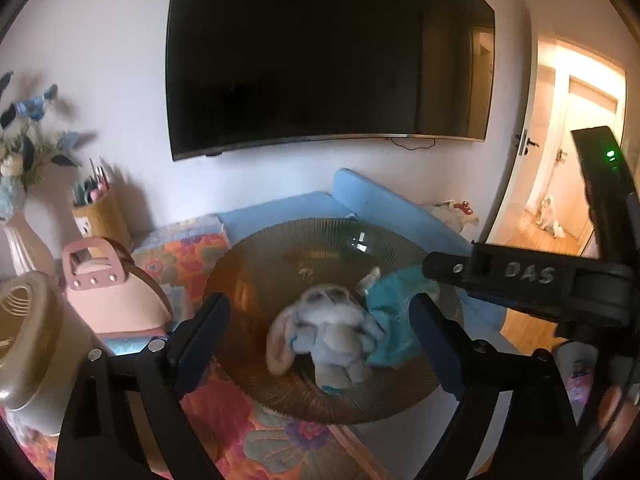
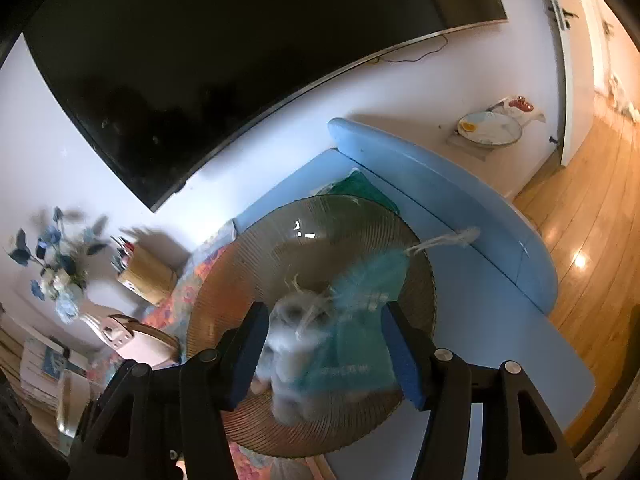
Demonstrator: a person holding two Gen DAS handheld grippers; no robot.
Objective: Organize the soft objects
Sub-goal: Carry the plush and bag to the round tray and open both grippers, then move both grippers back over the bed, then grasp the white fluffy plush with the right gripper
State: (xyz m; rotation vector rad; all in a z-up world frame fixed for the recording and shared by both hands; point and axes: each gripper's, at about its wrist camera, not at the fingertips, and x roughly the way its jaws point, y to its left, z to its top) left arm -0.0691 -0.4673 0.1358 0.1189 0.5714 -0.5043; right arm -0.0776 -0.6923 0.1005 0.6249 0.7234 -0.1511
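A grey-blue plush bunny [image 1: 328, 332] lies in a wide ribbed glass bowl [image 1: 248, 280], with a teal cloth [image 1: 394, 312] against its right side. My left gripper [image 1: 320, 344] hangs open over the bowl's near rim, its pads well clear of the bunny on both sides. In the right wrist view the bunny [image 2: 288, 344] and the teal cloth [image 2: 352, 352] appear blurred between the spread pads of my right gripper [image 2: 326, 356], which is open and does not pinch them. The right gripper's black body [image 1: 532, 276] reaches in from the right of the left wrist view.
The bowl [image 2: 256, 264] stands on a floral tablecloth [image 1: 224, 412]. A pink bag [image 1: 108, 292], a pen holder [image 1: 100, 216] and a vase of blue flowers [image 1: 24, 200] stand to the left. Behind are a blue bench [image 2: 440, 200], a wall television [image 1: 320, 52] and an open door [image 1: 560, 152].
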